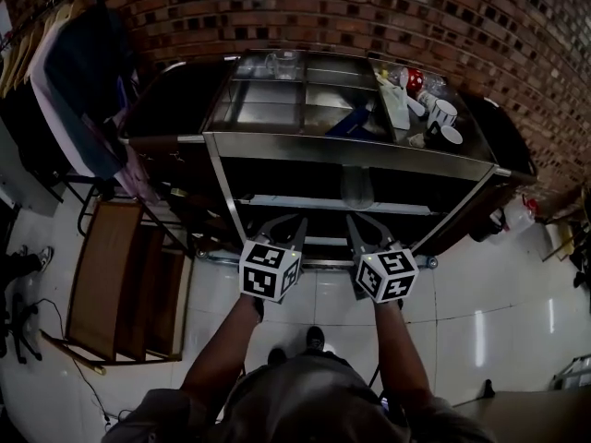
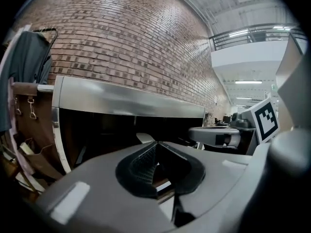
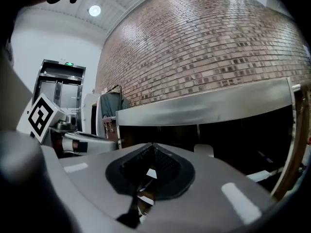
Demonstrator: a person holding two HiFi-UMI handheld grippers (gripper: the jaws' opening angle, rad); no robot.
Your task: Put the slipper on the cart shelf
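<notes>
Room and contents, as seen standing behind the person.

- Brick wall (image 1: pixel 388 7): red-brown, runs the full width behind the cart. The right gripper view shows it meeting a white wall with grey lift doors (image 3: pixel 58 86).
- Floor (image 1: pixel 480 284): pale glossy tiles that catch the ceiling lights.
- Steel cart (image 1: pixel 351 150): stands against the wall, with a bright front rim and dark open shelves below. Its top is divided into tray compartments (image 1: pixel 268 100).
- Clothes rack (image 1: pixel 55 72): to the left of the cart, hung with dark and pale garments.
- Wooden frame (image 1: pixel 102 284): brown slats, standing on the floor at lower left.
- Mugs (image 1: pixel 443 113): white, crowded with other small clutter at the cart top's right end.
- Slipper (image 1: pixel 355 189): a pale, dim shape lying on the cart's middle shelf, ahead of the two grippers and apart from both. Its detail is too dark to make out.
- Left gripper (image 1: pixel 288 223): held low before the cart front. Its jaws are closed tip to tip, with nothing between them.
- Right gripper (image 1: pixel 362 221): just beside the left one. Its jaws are likewise pressed together and empty.
- Shoes (image 1: pixel 315 338): dark, on the tiles below the grippers.
</notes>
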